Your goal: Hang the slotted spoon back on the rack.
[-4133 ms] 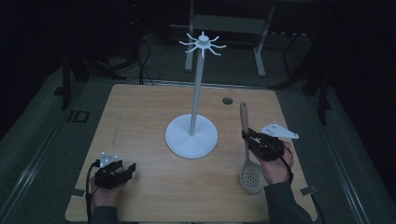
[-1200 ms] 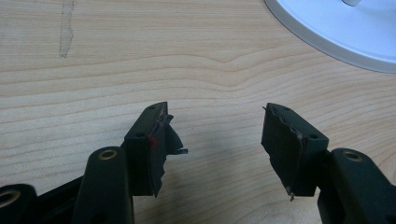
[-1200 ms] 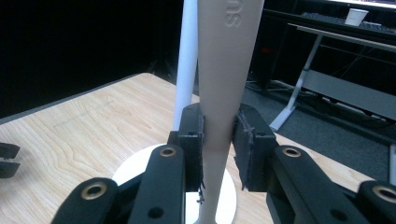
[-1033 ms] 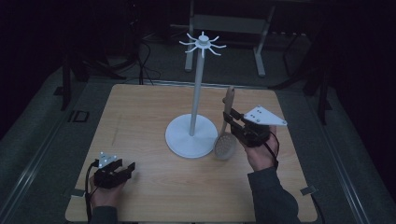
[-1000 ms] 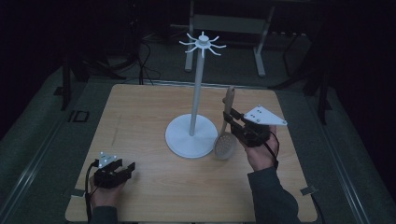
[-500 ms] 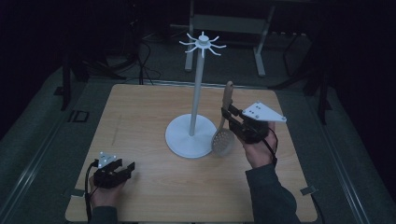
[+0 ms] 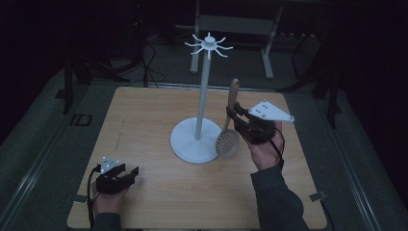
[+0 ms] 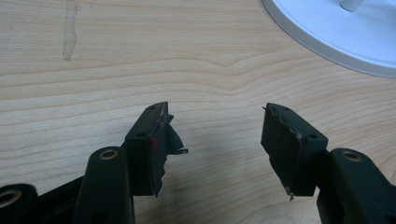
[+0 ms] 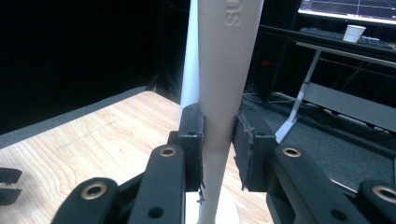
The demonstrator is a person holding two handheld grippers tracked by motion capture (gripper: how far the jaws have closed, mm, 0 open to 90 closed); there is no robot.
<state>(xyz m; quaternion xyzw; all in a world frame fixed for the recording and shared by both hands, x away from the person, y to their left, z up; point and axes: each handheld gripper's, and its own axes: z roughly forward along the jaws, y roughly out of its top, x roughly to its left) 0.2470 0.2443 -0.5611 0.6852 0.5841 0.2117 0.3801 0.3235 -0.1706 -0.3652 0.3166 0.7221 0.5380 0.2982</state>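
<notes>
The slotted spoon [image 7: 229, 126] is lifted clear of the bench [image 7: 144, 120] and held upright beside the white hook stand [image 7: 204, 91] — hanging on a hook at the top remains to be done. The right tool [image 7: 233, 116] is clamped on the pale beige handle, perforated bowl downward. The left tool [image 8: 215, 135] rests open — nothing is gripped.

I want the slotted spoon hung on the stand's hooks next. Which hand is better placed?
Right, likely. The right tool already grips the slotted spoon upright beside the stand. The left tool sits open and empty at the table's near edge.
</notes>
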